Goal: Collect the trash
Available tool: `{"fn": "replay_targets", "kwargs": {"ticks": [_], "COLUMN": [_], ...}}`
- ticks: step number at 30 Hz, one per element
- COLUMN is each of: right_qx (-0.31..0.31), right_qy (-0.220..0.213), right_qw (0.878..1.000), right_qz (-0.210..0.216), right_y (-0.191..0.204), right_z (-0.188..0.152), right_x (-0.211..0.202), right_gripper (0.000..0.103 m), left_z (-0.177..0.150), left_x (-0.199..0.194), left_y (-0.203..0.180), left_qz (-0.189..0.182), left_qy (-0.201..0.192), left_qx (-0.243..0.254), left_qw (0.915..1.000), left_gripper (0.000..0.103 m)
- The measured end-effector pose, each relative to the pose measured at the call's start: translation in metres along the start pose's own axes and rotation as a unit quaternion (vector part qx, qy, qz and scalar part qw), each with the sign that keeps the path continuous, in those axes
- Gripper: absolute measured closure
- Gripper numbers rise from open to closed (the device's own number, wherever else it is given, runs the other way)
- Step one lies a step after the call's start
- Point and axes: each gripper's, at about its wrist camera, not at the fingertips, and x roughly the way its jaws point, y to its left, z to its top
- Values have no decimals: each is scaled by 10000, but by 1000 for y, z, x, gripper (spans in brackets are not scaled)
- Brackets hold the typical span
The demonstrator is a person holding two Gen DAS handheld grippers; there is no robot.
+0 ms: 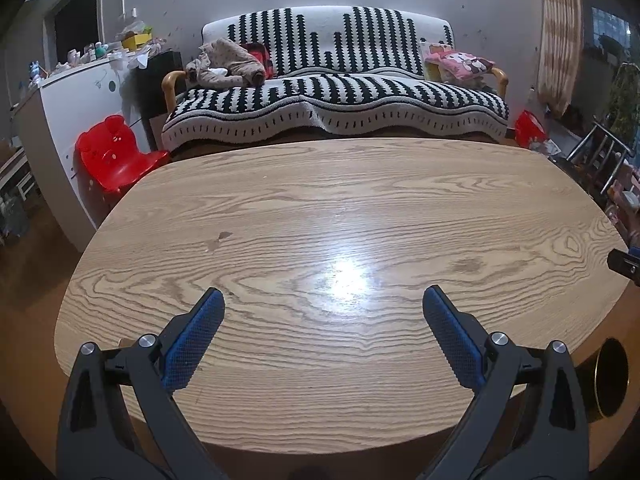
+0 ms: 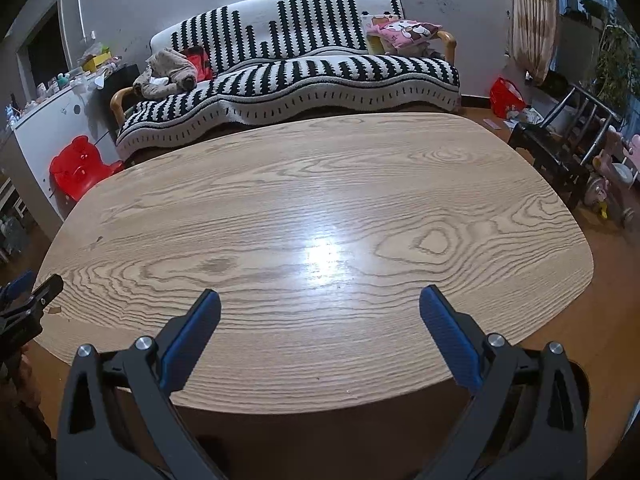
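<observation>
My left gripper (image 1: 323, 298) is open and empty above the near edge of an oval wooden table (image 1: 320, 208). My right gripper (image 2: 320, 298) is open and empty above the same table (image 2: 320, 200), to the right of the left one. The left gripper's tip shows at the left edge of the right wrist view (image 2: 38, 294); the right gripper's tip shows at the right edge of the left wrist view (image 1: 624, 264). A dark round bin with a gold rim (image 1: 610, 378) stands on the floor beside the table's near right corner. No trash shows on the tabletop.
A black-and-white striped sofa (image 1: 336, 96) stands behind the table with clothes and a pink cushion (image 1: 460, 64) on it. A red child's chair (image 1: 116, 156) and a white cabinet (image 1: 76, 112) are at the left. A dark chair (image 2: 560, 148), toys and a red bag (image 2: 506, 96) are at the right.
</observation>
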Motion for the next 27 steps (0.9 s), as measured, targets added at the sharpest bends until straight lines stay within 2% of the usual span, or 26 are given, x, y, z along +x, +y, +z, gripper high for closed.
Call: {"fn": "replay_targets", "kwargs": {"ticks": [27], "right_qx": [53], "right_qy": [-1], "right_qw": [10000], "right_qz": [-56], "right_y": [-13], "right_z": [-4], "right_x": [-9], "right_gripper": [7], "left_z": [-1], "left_x": [1], "left_y": [-4], "left_qz": [-32], "left_qy": [3], "left_qx": [15], "left_qw": [10000], "left_gripper": [7]}}
